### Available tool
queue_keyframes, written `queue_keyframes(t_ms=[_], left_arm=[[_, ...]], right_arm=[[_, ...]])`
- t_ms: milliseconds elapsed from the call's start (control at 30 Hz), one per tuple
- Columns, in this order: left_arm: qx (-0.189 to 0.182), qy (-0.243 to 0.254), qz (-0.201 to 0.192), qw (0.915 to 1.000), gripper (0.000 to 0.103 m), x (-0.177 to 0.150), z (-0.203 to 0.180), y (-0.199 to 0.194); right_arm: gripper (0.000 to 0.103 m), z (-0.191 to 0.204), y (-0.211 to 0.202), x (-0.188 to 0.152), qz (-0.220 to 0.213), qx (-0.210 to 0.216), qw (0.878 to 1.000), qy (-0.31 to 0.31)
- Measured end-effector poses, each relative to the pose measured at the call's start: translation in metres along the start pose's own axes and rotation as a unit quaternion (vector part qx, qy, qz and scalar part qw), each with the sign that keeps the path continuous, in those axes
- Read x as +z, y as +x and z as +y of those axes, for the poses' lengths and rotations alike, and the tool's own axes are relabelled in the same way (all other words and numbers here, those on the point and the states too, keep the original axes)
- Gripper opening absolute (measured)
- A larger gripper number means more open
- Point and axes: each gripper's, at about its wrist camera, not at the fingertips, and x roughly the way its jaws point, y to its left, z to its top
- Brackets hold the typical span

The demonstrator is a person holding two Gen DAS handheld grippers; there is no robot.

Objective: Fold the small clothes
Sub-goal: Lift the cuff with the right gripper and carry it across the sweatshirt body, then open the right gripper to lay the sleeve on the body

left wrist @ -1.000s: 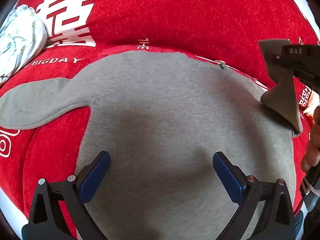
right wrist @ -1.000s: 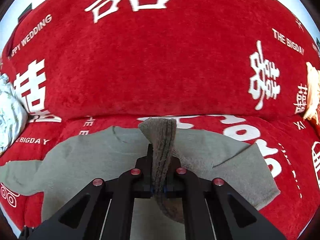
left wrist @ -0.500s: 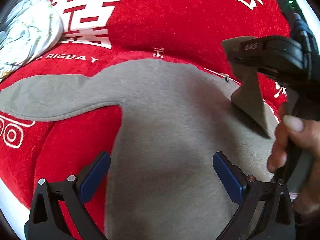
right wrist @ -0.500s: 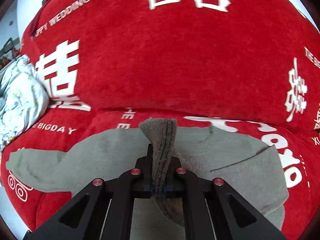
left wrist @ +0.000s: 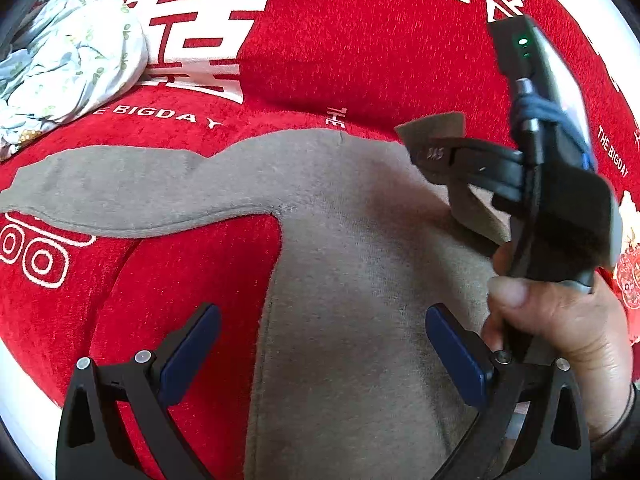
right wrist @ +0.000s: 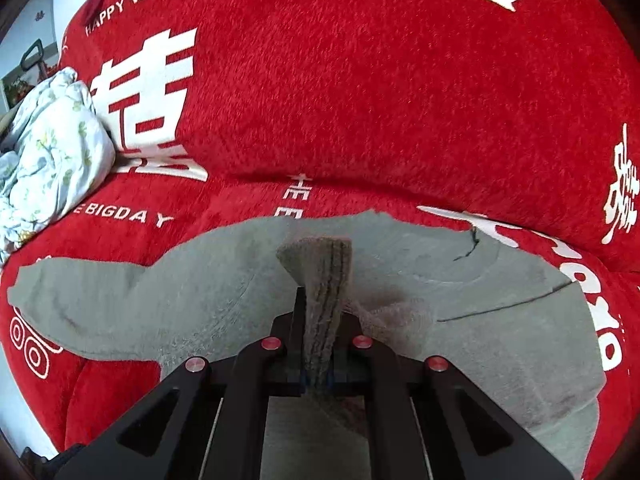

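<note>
A small grey sweater (left wrist: 352, 280) lies flat on a red sofa, its left sleeve (left wrist: 120, 196) stretched out to the left. My left gripper (left wrist: 320, 348) is open and empty just above the sweater's body near its left side edge. My right gripper (right wrist: 318, 364) is shut on the ribbed cuff (right wrist: 320, 280) of the right sleeve and holds it lifted over the sweater's chest. In the left wrist view the right gripper (left wrist: 440, 156) shows at the right with the cuff (left wrist: 436, 128) in it. The neckline (right wrist: 468, 248) shows in the right wrist view.
The red sofa cover (left wrist: 340, 60) has white printed characters and a raised backrest behind the sweater. A crumpled pale floral cloth (left wrist: 68, 68) lies at the far left, also in the right wrist view (right wrist: 48, 152). A bare hand (left wrist: 560, 328) holds the right gripper's handle.
My right gripper has carried the sleeve cuff leftward over the sweater's body. My left gripper has shifted left, so the sweater's left side edge now lies between its fingers.
</note>
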Motion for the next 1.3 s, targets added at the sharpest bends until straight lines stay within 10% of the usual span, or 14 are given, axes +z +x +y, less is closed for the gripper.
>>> queue_keyframes(t_ms=[433, 667, 833, 1133, 1300], left_arm=[[-0.007, -0.007, -0.006, 0.9999, 0.103, -0.001, 0.003, -0.008], [-0.009, -0.017, -0.017, 0.9997, 0.103, 0.002, 0.006, -0.017], [-0.005, -0.013, -0.023, 0.9996, 0.103, 0.005, 0.001, -0.021], [-0.016, 0.058, -0.006, 0.9982, 0.103, 0.026, -0.071, 0.009], [-0.034, 0.11, 0.0, 0.9934, 0.103, 0.049, -0.139, 0.045]], right_arm=[[0.008, 0.026, 0.032, -0.02, 0.029, 0.003, 0.999, -0.023], [0.057, 0.037, 0.032, -0.023, 0.032, 0.098, 0.994, -0.023], [0.066, 0.006, 0.007, -0.017, -0.005, 0.108, 0.994, 0.003], [0.075, -0.154, -0.012, -0.034, -0.001, -0.109, 0.991, 0.074], [0.075, -0.213, -0.007, -0.063, 0.027, -0.145, 0.98, 0.134]])
